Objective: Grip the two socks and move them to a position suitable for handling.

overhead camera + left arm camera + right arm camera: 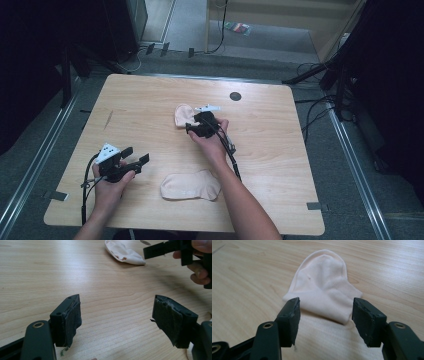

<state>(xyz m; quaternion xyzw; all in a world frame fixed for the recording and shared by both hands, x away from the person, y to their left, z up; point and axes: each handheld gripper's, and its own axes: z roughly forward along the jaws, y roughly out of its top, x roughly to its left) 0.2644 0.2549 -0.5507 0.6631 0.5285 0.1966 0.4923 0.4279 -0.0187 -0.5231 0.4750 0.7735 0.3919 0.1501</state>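
- High view: the right claw (pixel 192 125) sits near the middle of the wooden table (pixel 150 105), its tips at the near edge of a pale pink sock (pixel 183 115) that lies just beyond it. From here it is hard to tell how far its jaws are spread.
- High view: the left claw (pixel 137 157) is near the table's front left part, its jaws spread wide with nothing between them. A second pale pink sock (pixel 190 186) lies flat to that claw's right, near the front edge and apart from it, beside the person's right forearm.
- Left gripper view: the left claw (pixel 116 315) has its two padded jaws wide apart over bare wood, gripping nothing. Far ahead and a little to its right lies the first sock (pixel 123 253), and the person's right hand (pixel 200 262) with its claw is at the upper right.
- Right gripper view: the right claw (pixel 325 312) is spread, one jaw on either side of the sock's (pixel 324 287) open cuff end. The sock lies flat on the table, its rounded toe pointing away from the claw; the jaws are not pinching it.
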